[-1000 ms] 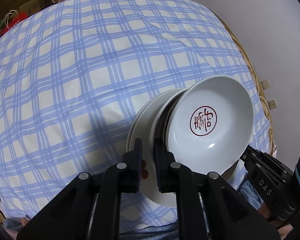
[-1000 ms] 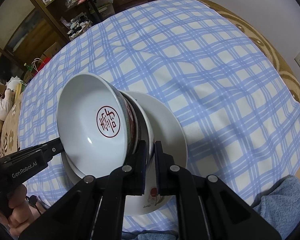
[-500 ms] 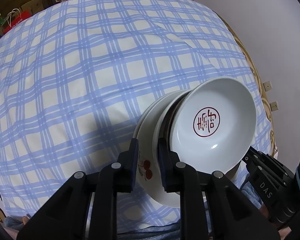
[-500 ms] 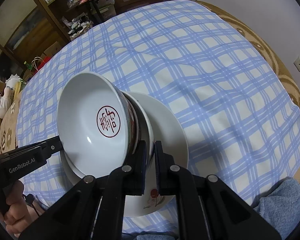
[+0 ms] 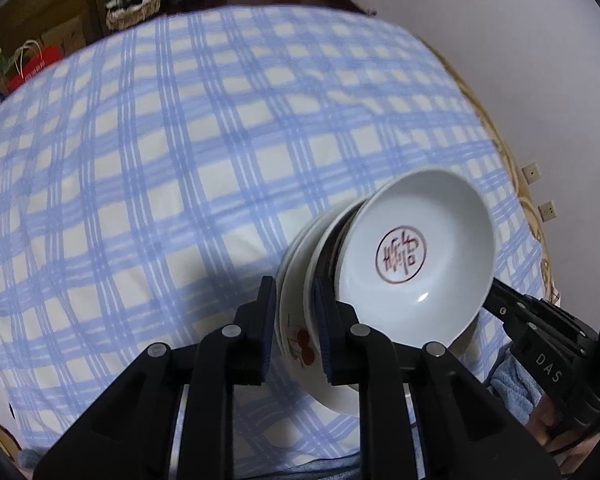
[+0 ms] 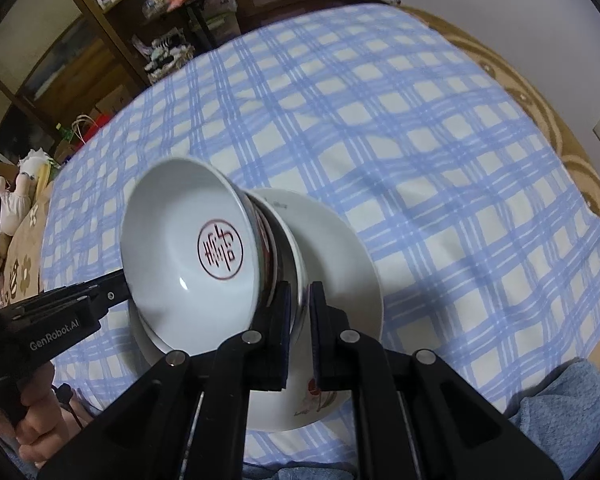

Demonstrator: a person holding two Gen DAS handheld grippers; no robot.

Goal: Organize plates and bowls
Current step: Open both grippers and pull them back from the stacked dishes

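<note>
Over the blue-checked cloth (image 5: 147, 184) on the surface, the left gripper (image 5: 293, 320), its jaws just eased slightly wider, pinches the stack's cherry-painted plate (image 5: 295, 336) rim. The red-emblem bowl (image 6: 191, 252) sits tilted atop the stack. The right gripper (image 6: 300, 320) pinches an inner dish (image 6: 295, 276) rim, jaws nearly together.

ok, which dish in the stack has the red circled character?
The top bowl of the stack: the mark sits in its well. The bottom plate carries a red fruit motif near its rim instead.
</note>
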